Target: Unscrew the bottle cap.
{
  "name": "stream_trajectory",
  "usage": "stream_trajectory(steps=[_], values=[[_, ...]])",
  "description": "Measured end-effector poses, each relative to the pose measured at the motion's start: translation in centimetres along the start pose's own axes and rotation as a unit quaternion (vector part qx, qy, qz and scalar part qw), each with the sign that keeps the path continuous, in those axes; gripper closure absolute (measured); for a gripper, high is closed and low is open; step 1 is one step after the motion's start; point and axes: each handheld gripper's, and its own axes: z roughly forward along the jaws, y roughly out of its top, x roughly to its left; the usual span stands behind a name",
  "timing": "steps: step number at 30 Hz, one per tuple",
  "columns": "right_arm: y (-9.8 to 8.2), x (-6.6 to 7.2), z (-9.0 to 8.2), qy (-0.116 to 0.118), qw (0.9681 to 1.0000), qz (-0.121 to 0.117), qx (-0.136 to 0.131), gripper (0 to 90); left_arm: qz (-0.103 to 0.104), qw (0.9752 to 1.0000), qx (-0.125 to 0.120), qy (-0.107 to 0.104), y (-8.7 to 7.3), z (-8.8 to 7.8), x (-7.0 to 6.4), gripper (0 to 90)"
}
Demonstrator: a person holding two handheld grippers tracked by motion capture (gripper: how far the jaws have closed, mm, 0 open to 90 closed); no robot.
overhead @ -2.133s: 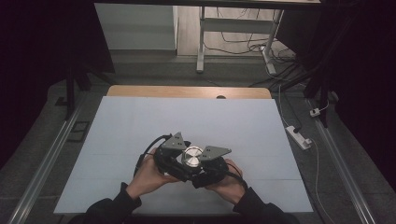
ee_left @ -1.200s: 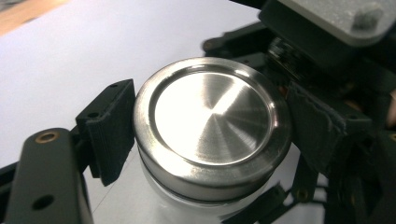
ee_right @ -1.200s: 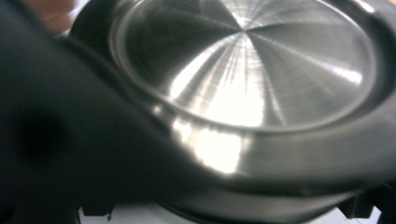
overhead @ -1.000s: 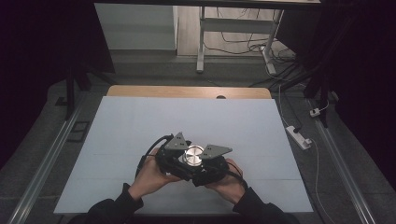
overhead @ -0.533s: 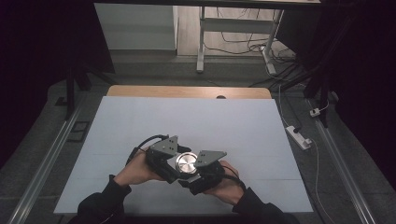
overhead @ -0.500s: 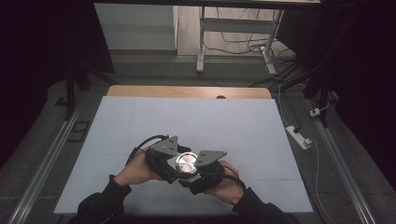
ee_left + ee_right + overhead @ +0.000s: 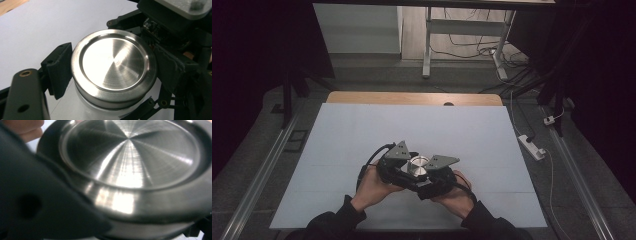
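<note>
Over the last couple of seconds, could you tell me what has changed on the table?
Little has changed. The left tool and its hand swung out slightly to the person's left, then came back in. Both tools, the right tool included, stayed closed around the metal-lidded container, which remained at the near middle of the white table.

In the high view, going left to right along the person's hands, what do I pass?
Left hand → left gripper → metal lid → right gripper → right hand, and far off on the floor, a power strip.
</note>
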Motion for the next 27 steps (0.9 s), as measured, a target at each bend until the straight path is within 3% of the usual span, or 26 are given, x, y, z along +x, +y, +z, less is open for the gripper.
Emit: stream_trajectory(steps=[8, 27], values=[[0.0, 0.0, 0.0, -0.002, 1.0, 0.002, -0.001, 14.8, 0.01, 0.9999, -0.005, 0.006, 0.5, -0.7, -0.3, 20.8], [0.0, -1.0, -0.5, -0.013, 0.9998, 0.01, -0.008, 14.8, 0.002, 0.9999, -0.014, 0.003, 0.7, -2.9, 0.1, 20.8]])
